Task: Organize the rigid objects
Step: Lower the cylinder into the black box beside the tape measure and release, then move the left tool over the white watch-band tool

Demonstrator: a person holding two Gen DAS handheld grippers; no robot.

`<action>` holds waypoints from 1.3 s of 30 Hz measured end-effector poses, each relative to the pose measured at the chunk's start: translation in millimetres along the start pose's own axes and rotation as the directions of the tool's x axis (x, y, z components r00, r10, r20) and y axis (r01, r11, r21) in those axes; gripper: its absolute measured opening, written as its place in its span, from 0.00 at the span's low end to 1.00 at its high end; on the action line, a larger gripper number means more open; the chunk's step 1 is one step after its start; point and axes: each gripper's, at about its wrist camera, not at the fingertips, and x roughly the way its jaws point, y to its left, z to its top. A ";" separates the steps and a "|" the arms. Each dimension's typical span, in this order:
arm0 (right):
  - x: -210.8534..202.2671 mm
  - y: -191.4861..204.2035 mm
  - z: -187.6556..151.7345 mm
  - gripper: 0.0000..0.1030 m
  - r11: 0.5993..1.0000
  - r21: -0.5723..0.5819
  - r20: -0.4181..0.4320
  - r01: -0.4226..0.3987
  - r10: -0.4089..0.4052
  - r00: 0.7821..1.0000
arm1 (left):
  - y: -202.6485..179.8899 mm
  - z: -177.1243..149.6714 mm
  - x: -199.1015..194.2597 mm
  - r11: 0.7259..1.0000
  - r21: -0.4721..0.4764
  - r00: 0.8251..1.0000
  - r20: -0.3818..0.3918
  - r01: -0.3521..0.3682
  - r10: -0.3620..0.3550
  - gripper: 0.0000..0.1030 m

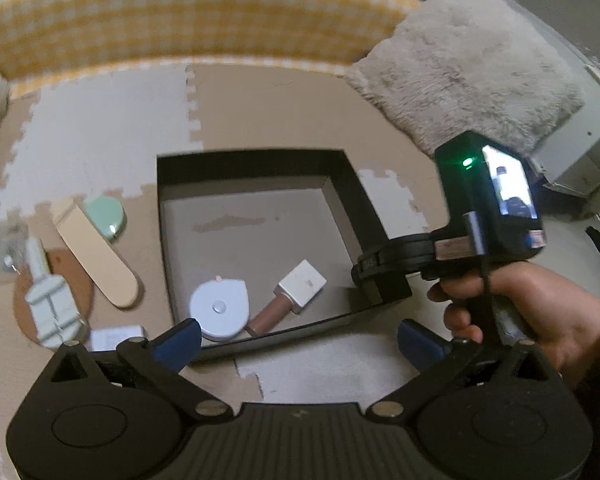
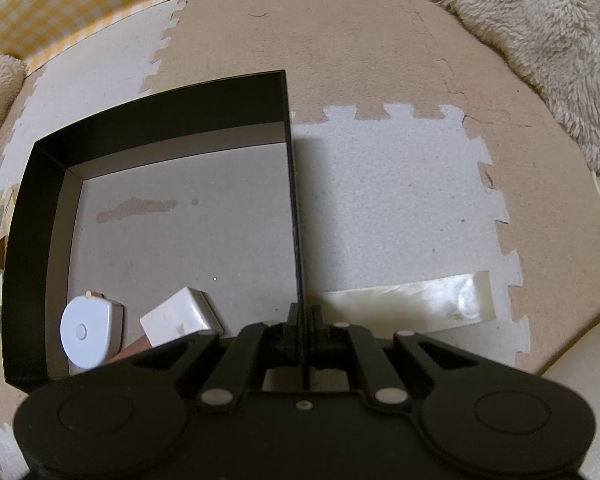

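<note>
At the bottom of the left wrist view we hold the left gripper [image 1: 296, 340] with its blue pads spread as wide as they go and nothing between them, hanging over the near wall of the black box [image 1: 168, 216]. Just beyond the pads, in the box's near corner, lie a white tape measure [image 1: 219, 309] and a pink bottle with a white square cap [image 1: 288, 298], side by side, so we judge they have been sorted already. At the bottom of the right wrist view the right gripper [image 2: 302, 338] is clamped on the box's right wall, apparently to steady the box while things drop in; the person's hand [image 1: 528, 312] grips its handle at the right of the left wrist view. Left of the box, on the foam mat [image 1: 100, 120], the unsorted things wait: a white block [image 1: 116, 338], a pale tool on a cork coaster [image 1: 50, 308], a beige oblong case [image 1: 96, 256] and a round green compact [image 1: 106, 216]. Farther off are a fluffy cushion [image 1: 468, 56] and yellow gingham fabric [image 1: 180, 12]. We can read no writing anywhere.
</note>
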 end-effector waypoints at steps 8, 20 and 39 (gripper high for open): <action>0.0 0.9 -0.2 0.05 1.000 0.000 0.000 -0.001 0.001 1.000 | 20.0 2.4 -37.3 0.994 0.100 0.995 0.090 -0.047 0.039 1.00; -0.3 0.0 -0.4 0.05 1.000 -0.001 0.000 -0.001 0.001 1.000 | 97.9 16.1 -43.6 0.982 0.034 0.967 0.182 -0.188 0.178 1.00; -0.6 -2.6 -1.2 0.05 1.000 -0.002 0.002 -0.002 0.002 1.000 | 167.9 -4.5 25.7 0.940 -0.188 0.958 -0.024 -0.284 0.285 0.63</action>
